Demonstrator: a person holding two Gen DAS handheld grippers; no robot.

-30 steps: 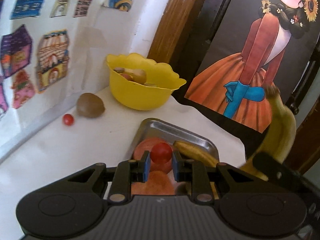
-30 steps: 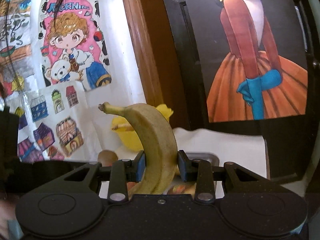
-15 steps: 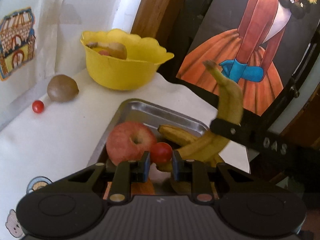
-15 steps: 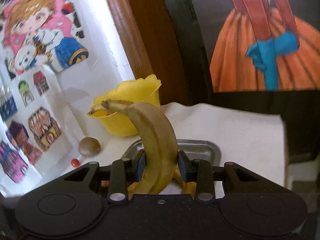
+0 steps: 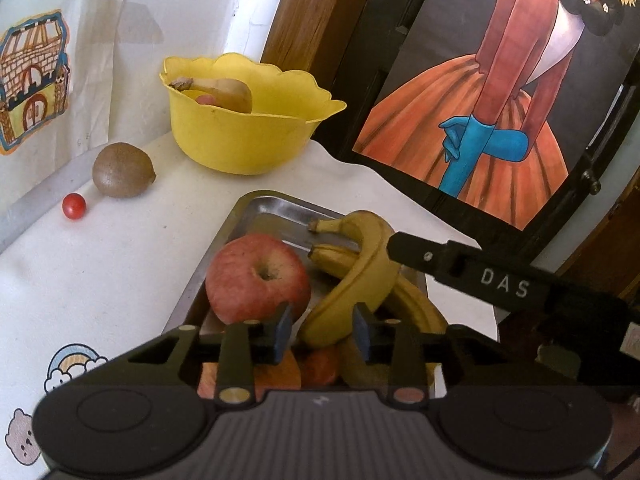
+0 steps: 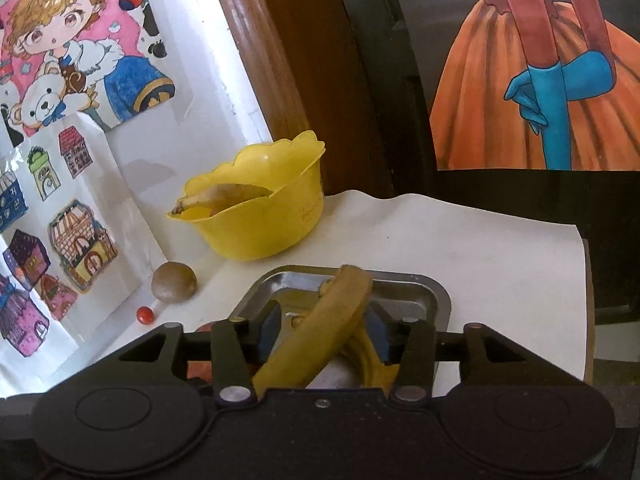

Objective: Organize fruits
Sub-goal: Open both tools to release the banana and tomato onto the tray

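Observation:
A metal tray holds a red apple and bananas. My left gripper hovers over its near end; its jaws are opening. The pads touch nothing, and a small red tomato lies loose in the tray just below them. My right gripper is over the same tray. Its jaws are opening too, and a banana leans loose between the pads, resting on the other bananas. One right finger shows beside that banana in the left wrist view.
A yellow bowl with a banana inside stands behind the tray near the wall. A kiwi and a second small tomato lie on the white cloth to the left. A dark framed picture leans at the back right.
Both grippers went from shut to open. The left one let go of the small tomato, which dropped into the tray. The right one lowered the banana, which tipped onto the other bananas.

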